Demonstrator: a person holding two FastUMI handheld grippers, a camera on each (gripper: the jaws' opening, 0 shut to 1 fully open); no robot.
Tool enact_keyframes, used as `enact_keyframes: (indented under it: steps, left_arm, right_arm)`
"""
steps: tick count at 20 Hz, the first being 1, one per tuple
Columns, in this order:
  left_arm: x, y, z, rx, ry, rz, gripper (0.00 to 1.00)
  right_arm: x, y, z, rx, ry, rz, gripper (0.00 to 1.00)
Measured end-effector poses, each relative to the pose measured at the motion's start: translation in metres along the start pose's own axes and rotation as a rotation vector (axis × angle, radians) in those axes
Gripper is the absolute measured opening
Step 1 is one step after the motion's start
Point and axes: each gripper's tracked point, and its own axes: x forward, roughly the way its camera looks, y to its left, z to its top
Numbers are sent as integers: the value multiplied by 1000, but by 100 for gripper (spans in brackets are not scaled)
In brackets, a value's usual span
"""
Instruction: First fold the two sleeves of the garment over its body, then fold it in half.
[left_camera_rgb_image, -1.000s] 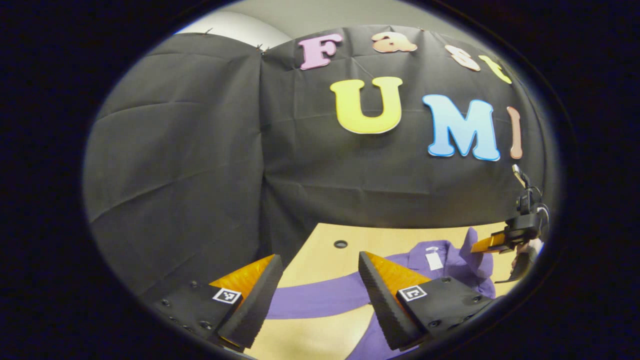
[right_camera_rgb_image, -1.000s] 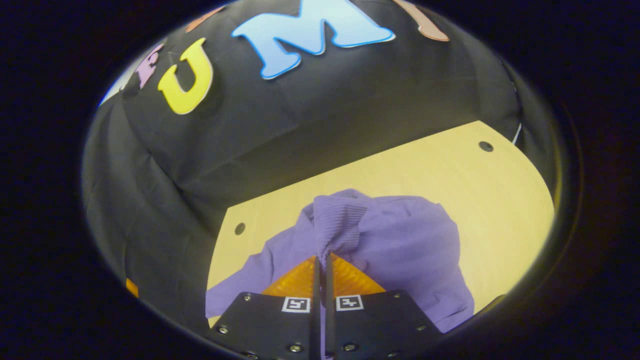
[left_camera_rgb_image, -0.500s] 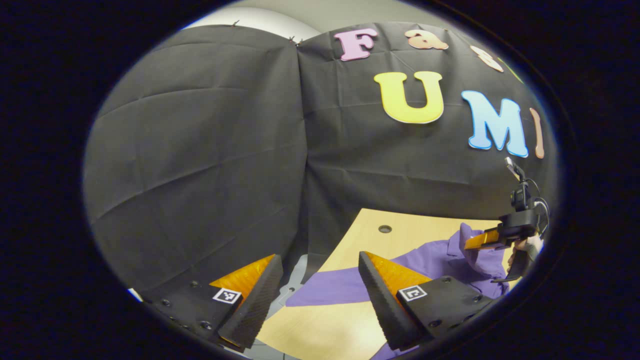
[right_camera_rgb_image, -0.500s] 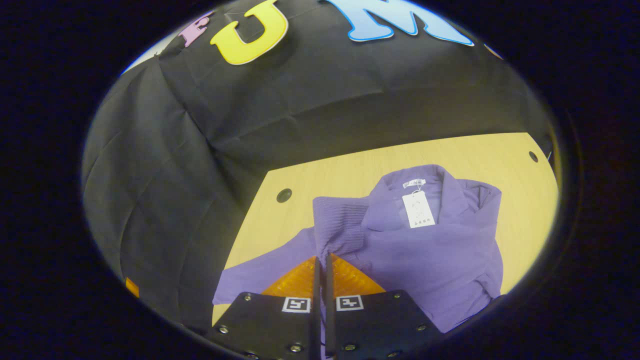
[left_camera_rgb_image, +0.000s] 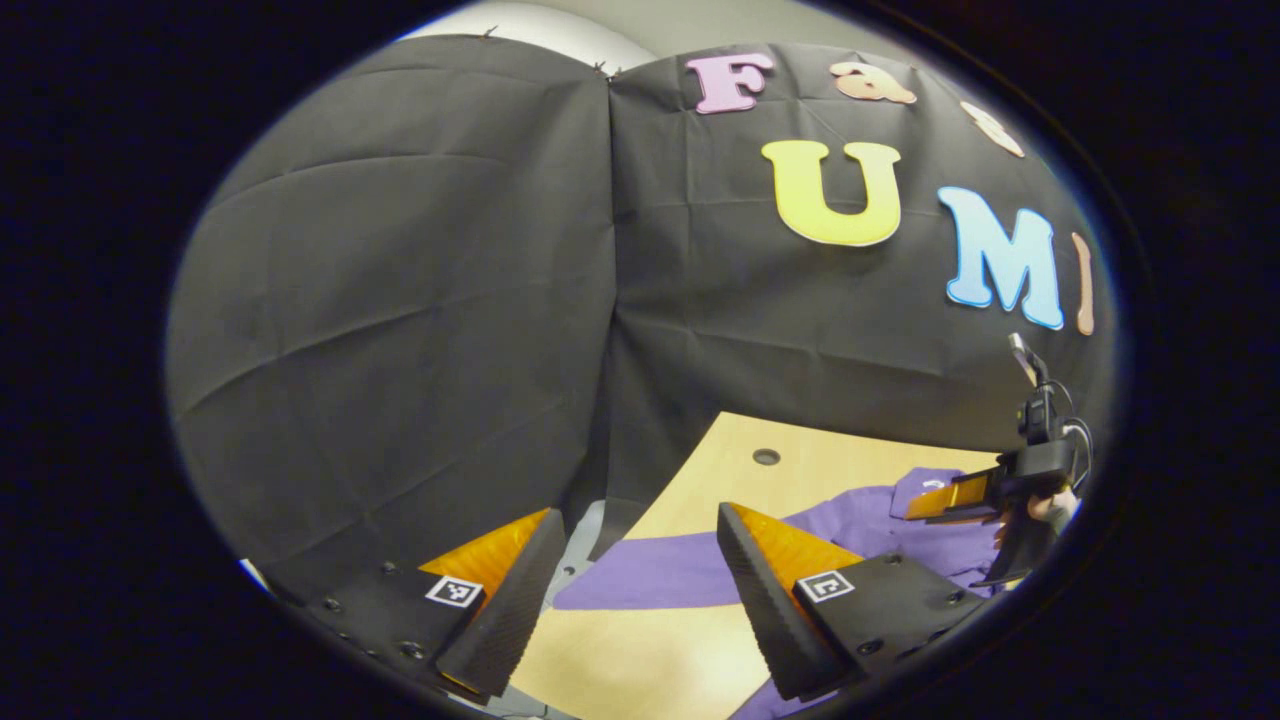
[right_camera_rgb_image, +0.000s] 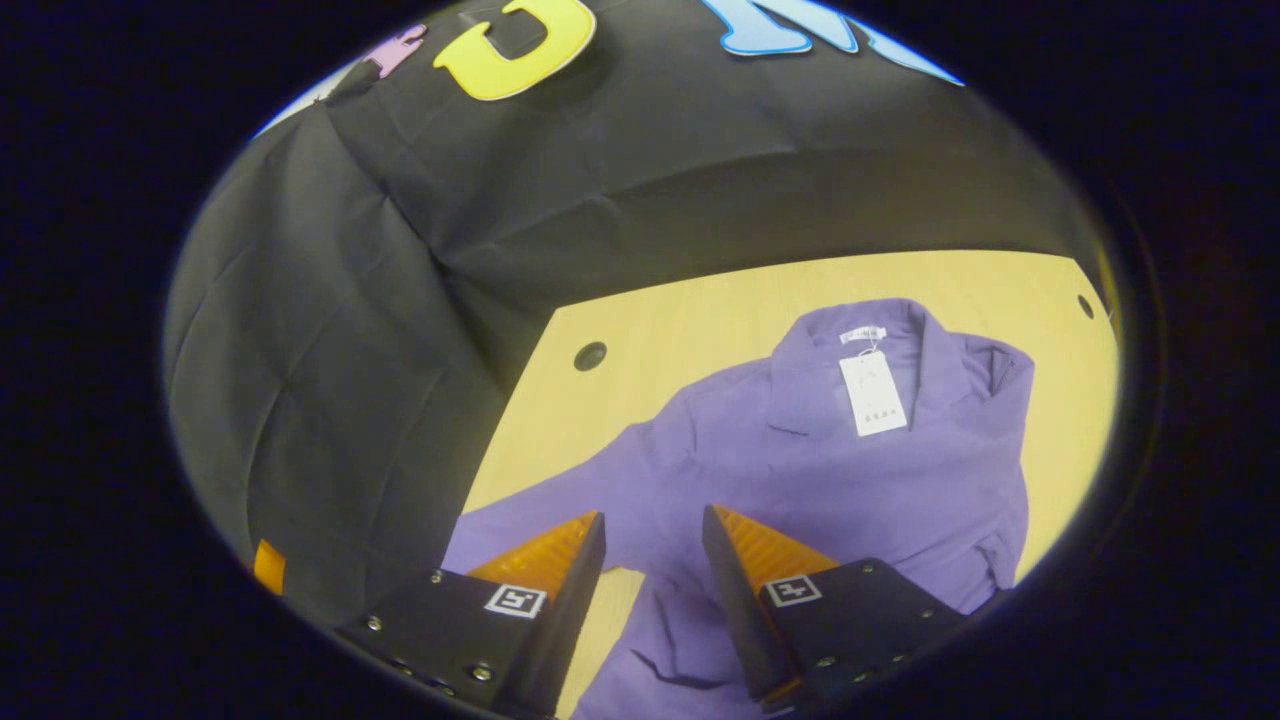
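A purple garment (right_camera_rgb_image: 850, 480) lies spread on the light wooden table (right_camera_rgb_image: 700, 310), collar and white tag (right_camera_rgb_image: 873, 392) toward the far side. One sleeve (right_camera_rgb_image: 540, 505) stretches out to the left. The other sleeve lies folded over the body, its cuff (right_camera_rgb_image: 650, 640) resting loose below my right gripper (right_camera_rgb_image: 652, 518), which hovers open over the garment. My left gripper (left_camera_rgb_image: 637, 515) stands open above the table's left edge, with the outstretched sleeve (left_camera_rgb_image: 650, 585) just beyond its fingers. In the left gripper view the right gripper (left_camera_rgb_image: 935, 500) shows far right over the garment, held by a hand (left_camera_rgb_image: 1045, 508).
The black cloth wall (left_camera_rgb_image: 400, 300) rises close behind the table's far and left edges. Round holes sit near the table's corners (right_camera_rgb_image: 590, 355) (right_camera_rgb_image: 1085, 305). Grey floor (left_camera_rgb_image: 580, 545) shows past the table's left edge. Bare wood lies in front of the sleeve (left_camera_rgb_image: 640, 650).
My right gripper has opened and let go of the ribbed cuff, which now lies on the garment's body. The left gripper has swung slightly left, staying open.
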Motion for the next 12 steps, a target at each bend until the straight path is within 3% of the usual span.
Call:
enact_keyframes:
  steps: [6, 12]
  left_arm:
    - [33, -4, -23, -56, 44, -31, 98]
    - [117, 6, -92, -61, 176, -49, 99]
  right_arm:
    - [-16, -16, 13, -2, -34, -11, 65]
    - [-39, -53, 14, 27, -53, -62, 65]
